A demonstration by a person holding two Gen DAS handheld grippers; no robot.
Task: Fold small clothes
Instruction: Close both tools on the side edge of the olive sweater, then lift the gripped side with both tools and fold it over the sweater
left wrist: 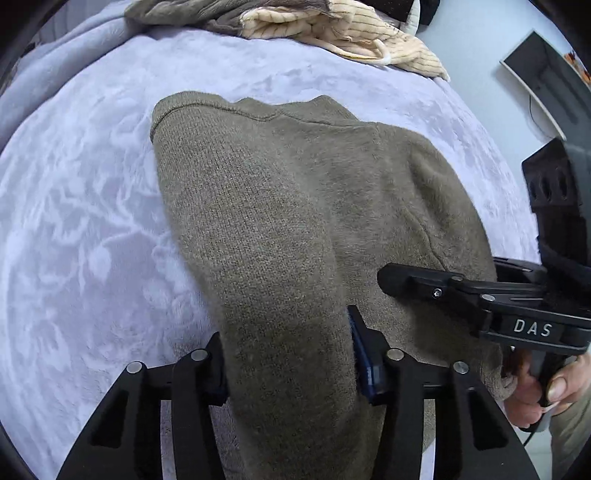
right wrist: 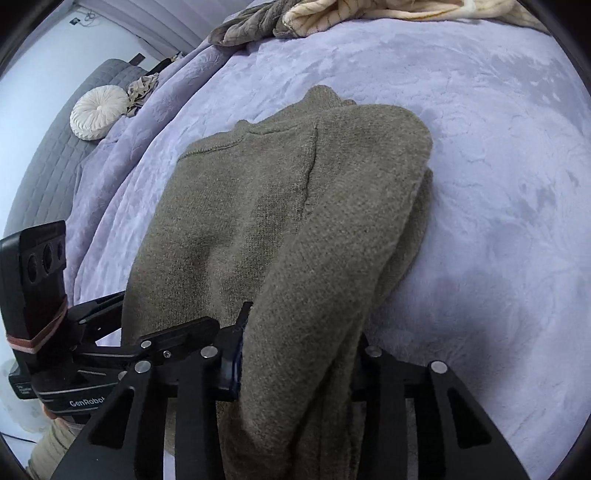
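Note:
An olive-brown knitted sweater (left wrist: 280, 206) lies on the lilac fleece blanket (left wrist: 85, 221), its neckline at the far end. My left gripper (left wrist: 286, 354) is shut on the sweater's near edge, with cloth bunched between its fingers. My right gripper (right wrist: 299, 350) is shut on the near edge too, over a thick fold of the sweater (right wrist: 295, 206). The two grippers hold it side by side; the right one shows at the right of the left wrist view (left wrist: 480, 295), the left one at the lower left of the right wrist view (right wrist: 110, 350). Both fingertips are partly hidden by cloth.
A pile of other clothes, grey-brown and cream ribbed (left wrist: 332, 26), lies at the blanket's far edge. A round white cushion (right wrist: 94, 112) sits on a grey quilted surface (right wrist: 48, 155) to the left. The blanket (right wrist: 498, 184) stretches wide to the right.

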